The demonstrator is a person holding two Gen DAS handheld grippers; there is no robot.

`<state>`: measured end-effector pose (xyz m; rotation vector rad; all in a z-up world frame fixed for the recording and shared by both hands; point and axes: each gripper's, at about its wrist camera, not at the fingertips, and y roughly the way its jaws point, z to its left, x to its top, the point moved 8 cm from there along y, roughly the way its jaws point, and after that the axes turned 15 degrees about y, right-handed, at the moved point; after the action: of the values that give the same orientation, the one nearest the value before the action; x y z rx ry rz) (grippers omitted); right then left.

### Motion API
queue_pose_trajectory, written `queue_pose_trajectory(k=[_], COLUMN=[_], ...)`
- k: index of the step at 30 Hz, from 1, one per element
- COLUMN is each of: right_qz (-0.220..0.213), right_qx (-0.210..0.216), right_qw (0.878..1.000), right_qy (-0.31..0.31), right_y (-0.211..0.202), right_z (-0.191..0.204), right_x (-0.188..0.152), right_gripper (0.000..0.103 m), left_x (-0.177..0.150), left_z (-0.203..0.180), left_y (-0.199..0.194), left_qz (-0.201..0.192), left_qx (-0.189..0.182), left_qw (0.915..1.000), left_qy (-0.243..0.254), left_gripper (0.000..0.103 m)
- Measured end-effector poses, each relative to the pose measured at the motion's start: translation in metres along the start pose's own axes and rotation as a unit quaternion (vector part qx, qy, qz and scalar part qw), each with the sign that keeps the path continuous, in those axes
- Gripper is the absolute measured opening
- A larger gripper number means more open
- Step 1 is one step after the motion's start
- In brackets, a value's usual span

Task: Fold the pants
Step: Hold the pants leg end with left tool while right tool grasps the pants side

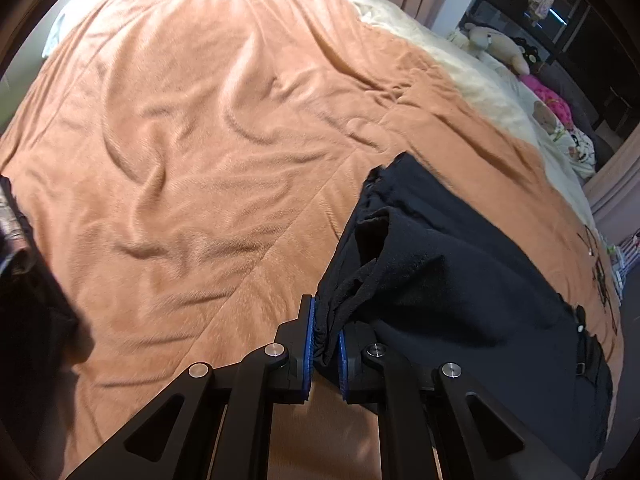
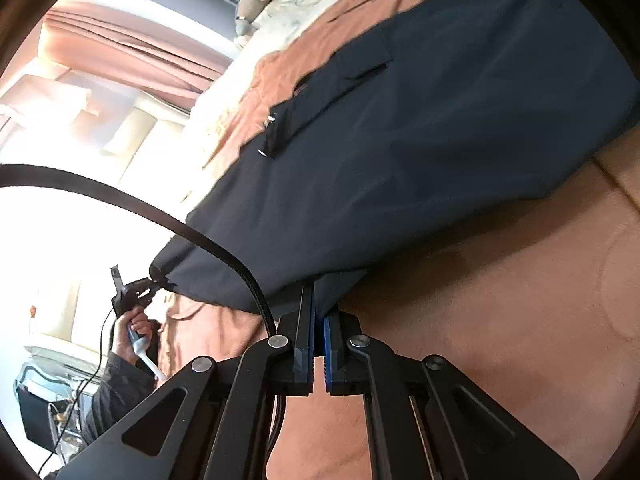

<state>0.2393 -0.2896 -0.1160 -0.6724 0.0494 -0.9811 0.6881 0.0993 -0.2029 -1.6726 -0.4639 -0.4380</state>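
Dark navy pants (image 1: 460, 280) lie on an orange-brown blanket (image 1: 200, 140) covering a bed. My left gripper (image 1: 325, 332) is shut on a bunched edge of the pants, its blue pads pinching the fabric just above the blanket. In the right wrist view the pants (image 2: 420, 140) stretch away as a broad smooth panel with a pocket flap and a belt loop. My right gripper (image 2: 319, 316) is shut on the near edge of the pants. The left gripper (image 2: 138, 290) also shows there at the left, held in a hand and pinching another corner of the pants.
Cream bedding (image 1: 472, 80) and stuffed toys (image 1: 500, 46) lie at the bed's far right. Pink curtains (image 2: 132, 52) hang by a bright window. A black cable (image 2: 192, 236) arcs across the right wrist view. A dark patterned cloth (image 1: 20, 260) sits at the left edge.
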Motion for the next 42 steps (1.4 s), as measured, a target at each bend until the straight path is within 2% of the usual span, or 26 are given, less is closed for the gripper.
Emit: queue_pose_trajectory(k=[9,17,23,34,42], right_qz=[0.007,0.026,0.036,0.057,0.062], right_qx=[0.005,-0.003,-0.005,-0.011,-0.011], right_qw=[1.000,0.999,0.999,0.996,0.996], right_qy=[-0.016,-0.021,-0.036,-0.067,-0.068], right_y=[-0.021,-0.030,-0.040,-0.055,-0.051], right_z=[0.010,0.004,0.008,0.013,0.011], right_x=[-0.006,-0.014,-0.018,-0.031,-0.036], right_gripper=[0.000,0.000,0.000,0.000,0.000], left_x=[-0.032,-0.083,-0.127,-0.195,-0.221], left_z=[0.009,0.021,0.034,0.059,0.068], left_y=[-0.050,-0.099,-0.129,-0.160,-0.180], left_qz=[0.002,0.004,0.005,0.009,0.009], left_qx=[-0.004,0.006,0.009,-0.004,-0.004], left_qw=[1.0000,1.0000,0.9998,0.9980,0.9982], left_qy=[-0.004,-0.001,-0.019,-0.062,-0.060], left_gripper=[0.011,0.011,0.011,0.011,0.011])
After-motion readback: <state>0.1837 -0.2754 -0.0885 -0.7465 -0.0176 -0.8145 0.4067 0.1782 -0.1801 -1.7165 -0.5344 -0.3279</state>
